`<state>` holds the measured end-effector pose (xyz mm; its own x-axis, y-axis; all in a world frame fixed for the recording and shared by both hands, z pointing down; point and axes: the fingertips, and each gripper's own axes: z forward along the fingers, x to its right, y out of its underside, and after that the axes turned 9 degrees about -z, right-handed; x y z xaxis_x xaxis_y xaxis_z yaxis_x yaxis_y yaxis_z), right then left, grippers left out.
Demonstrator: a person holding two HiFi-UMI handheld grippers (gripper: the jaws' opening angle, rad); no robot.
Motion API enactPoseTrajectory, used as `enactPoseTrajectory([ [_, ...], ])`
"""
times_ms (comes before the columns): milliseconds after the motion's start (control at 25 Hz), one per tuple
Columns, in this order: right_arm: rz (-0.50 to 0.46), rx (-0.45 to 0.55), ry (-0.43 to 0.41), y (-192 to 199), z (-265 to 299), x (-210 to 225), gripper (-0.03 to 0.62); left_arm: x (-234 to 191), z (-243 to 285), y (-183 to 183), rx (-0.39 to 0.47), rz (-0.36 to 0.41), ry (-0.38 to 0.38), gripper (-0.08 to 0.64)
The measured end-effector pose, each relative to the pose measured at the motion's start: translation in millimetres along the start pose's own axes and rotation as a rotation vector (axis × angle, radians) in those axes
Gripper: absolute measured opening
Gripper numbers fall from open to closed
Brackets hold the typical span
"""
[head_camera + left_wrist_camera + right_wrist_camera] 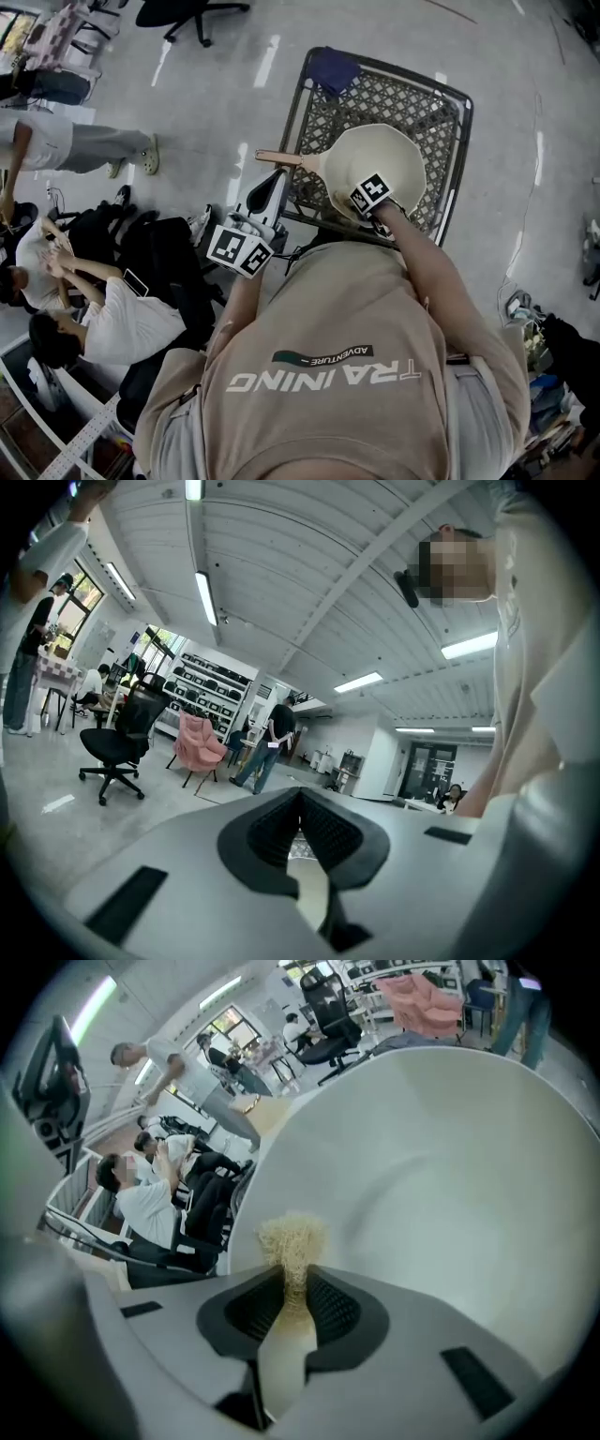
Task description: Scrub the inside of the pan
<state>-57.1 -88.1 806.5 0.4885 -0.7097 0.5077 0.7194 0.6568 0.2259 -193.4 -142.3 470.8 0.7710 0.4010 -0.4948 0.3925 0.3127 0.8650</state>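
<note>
A cream pan (394, 155) with a wooden handle (278, 157) lies tilted on a metal lattice table (441, 117). My right gripper (373, 202) reaches into the pan's bowl, its marker cube covering the jaws in the head view. In the right gripper view the gripper (292, 1274) is shut on a tan fibrous scrubber (292, 1237), whose tuft sits against the pan's inner wall (441, 1166). My left gripper (270, 187) is just near of the handle, pointing past it. In its own view, the left gripper (300, 799) has its jaws together, and no handle shows between them.
A blue cloth (333, 67) lies on the table's far corner. People sit on the floor at the left (122, 319) and one stands farther off (84, 145). An office chair (192, 14) is at the back. Clutter lines the right side (553, 375).
</note>
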Motion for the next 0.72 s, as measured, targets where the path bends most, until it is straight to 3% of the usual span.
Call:
enactPoseTrajectory([
  [160, 0.074, 0.227, -0.042, -43, -8, -2, 0.087, 5, 1, -3, -0.008, 0.007, -0.009, 0.018],
  [280, 0.11, 0.332, -0.017, -61, -14, 11, 0.087, 7, 0, 1, -0.029, 0.003, -0.02, 0.018],
  [520, 0.071, 0.304, 0.239, -58, -23, 72, 0.087, 0, 2, 1, -0.062, 0.005, -0.049, 0.018],
  [600, 0.083, 0.291, 0.253, -57, -21, 85, 0.087, -3, 5, -1, -0.066, 0.007, -0.061, 0.018],
  [720, 0.026, 0.252, 0.255, -63, -12, 88, 0.087, -7, 6, -12, -0.062, 0.025, -0.089, 0.018],
])
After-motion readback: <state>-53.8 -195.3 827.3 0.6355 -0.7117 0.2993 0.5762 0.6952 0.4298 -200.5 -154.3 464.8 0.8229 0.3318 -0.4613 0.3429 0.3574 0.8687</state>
